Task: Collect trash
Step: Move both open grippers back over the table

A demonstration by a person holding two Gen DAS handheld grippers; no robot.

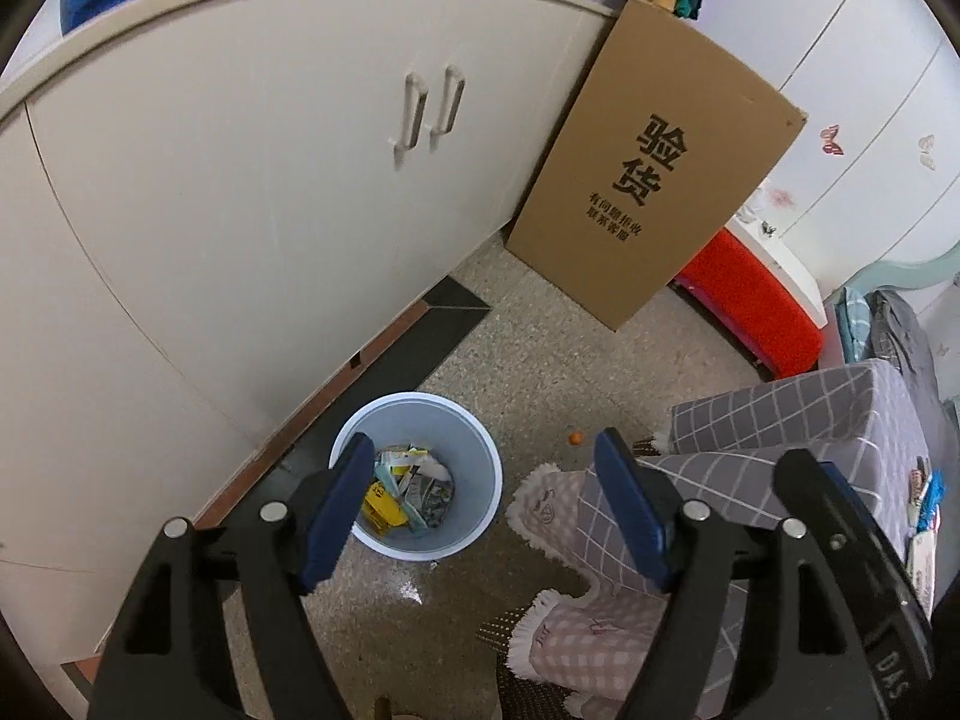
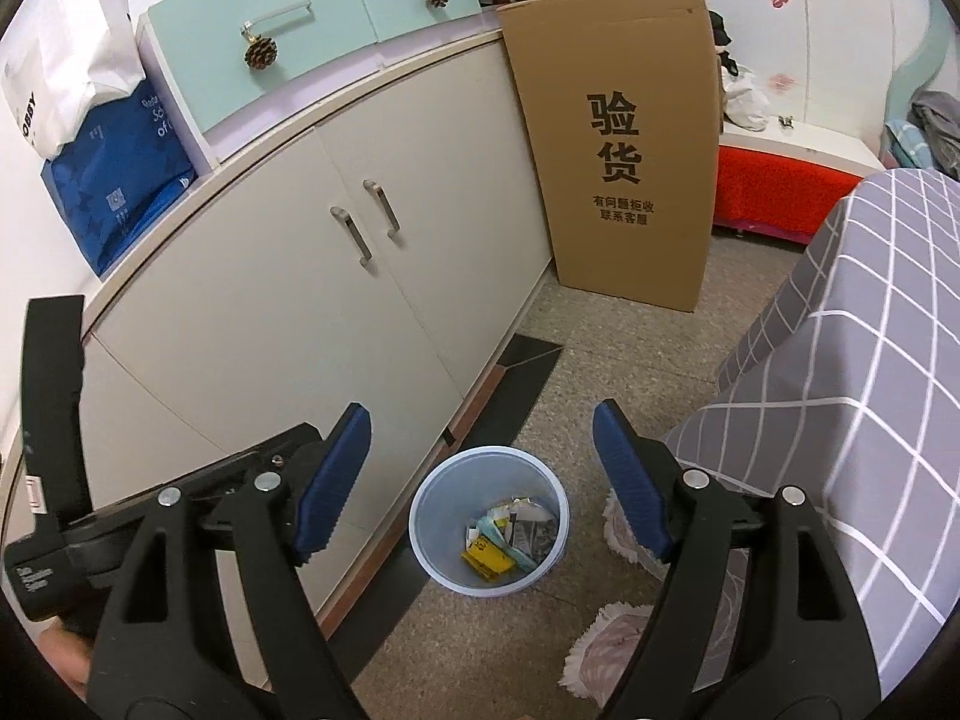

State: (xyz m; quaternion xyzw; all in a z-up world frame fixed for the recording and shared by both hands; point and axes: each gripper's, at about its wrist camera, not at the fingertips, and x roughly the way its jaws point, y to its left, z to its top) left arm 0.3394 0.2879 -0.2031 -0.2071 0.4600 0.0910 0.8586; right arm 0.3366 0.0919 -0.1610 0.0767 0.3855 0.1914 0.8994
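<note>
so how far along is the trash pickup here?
Done: the light blue bin on the floor already holds wrappers and paper scraps. In hand: nothing; the left gripper and the right gripper are both open and empty above the bin. Left: a small orange bit lies on the floor near the checked cover; no other loose trash shows.
</note>
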